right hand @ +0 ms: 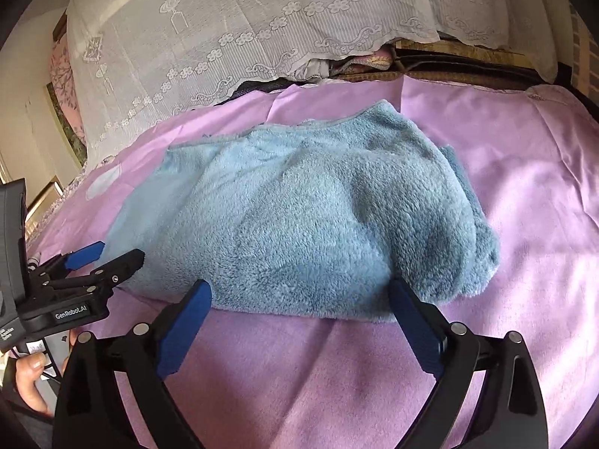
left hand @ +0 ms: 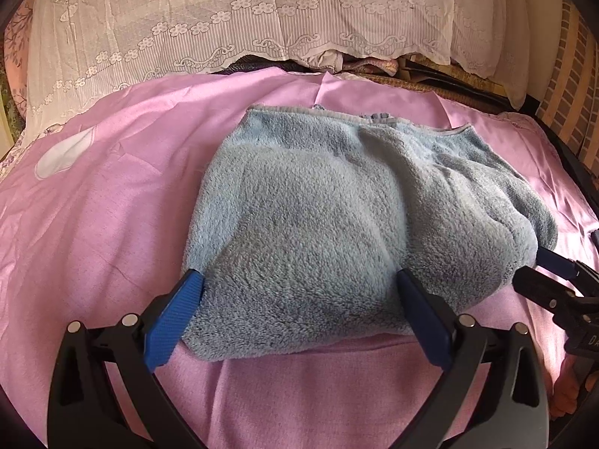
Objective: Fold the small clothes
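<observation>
A fluffy light-blue fleece garment [left hand: 337,224] lies folded in a thick bundle on the pink bedsheet [left hand: 93,224]. My left gripper [left hand: 299,293] stands wide open at the bundle's near edge, its blue pads [left hand: 176,321] on either side of the fabric's left part. The right wrist view shows the same garment [right hand: 318,224], with my right gripper [right hand: 301,297] wide open and straddling its near edge further right. Neither gripper pinches the fabric. Each gripper appears in the other's view: the right gripper [left hand: 543,271] at the far right, the left gripper [right hand: 110,256] at the far left.
A white lace cloth [left hand: 224,18] drapes over stacked bedding along the back. The pink bedsheet [right hand: 524,187] spreads to the right of the garment. A person's hand [right hand: 33,374] holds the left gripper's handle. A brick-patterned wall [left hand: 569,86] stands at the right.
</observation>
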